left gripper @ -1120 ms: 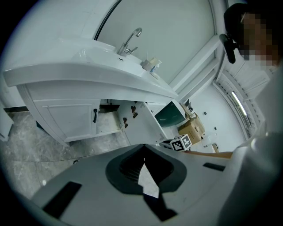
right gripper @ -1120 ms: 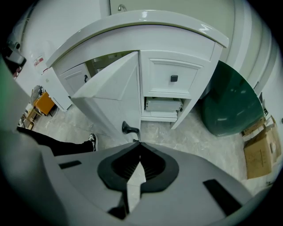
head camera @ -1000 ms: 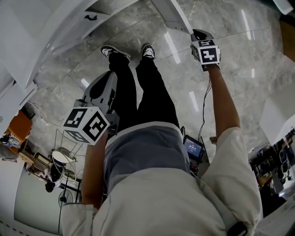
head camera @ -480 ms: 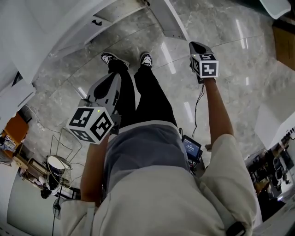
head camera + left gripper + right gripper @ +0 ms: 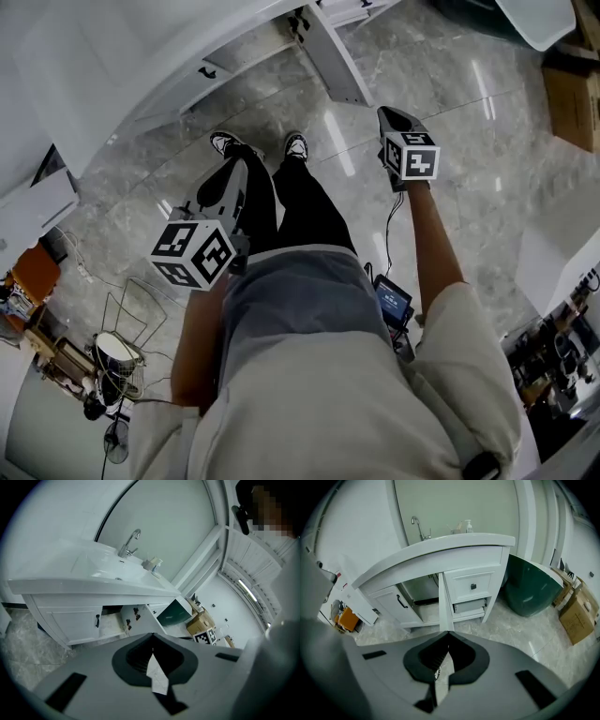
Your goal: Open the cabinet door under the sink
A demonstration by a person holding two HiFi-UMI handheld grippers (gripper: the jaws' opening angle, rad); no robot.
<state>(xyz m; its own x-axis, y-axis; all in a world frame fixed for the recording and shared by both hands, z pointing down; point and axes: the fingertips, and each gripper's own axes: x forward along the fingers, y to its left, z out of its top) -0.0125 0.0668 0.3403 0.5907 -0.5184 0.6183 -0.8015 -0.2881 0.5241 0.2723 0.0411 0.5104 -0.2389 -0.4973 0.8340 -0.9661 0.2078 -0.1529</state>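
We stand back from the white vanity cabinet [image 5: 473, 588] that carries the white basin sink [image 5: 108, 569]. Its white middle door [image 5: 444, 603] is swung out, edge-on to the right gripper view, with the cabinet's inside showing beside it. The neighbouring white door with the black handle [image 5: 401, 602] is shut. We judge the opening done. The left gripper [image 5: 236, 167] and right gripper [image 5: 386, 114] hang well apart from the door, fingers pressed together on nothing.
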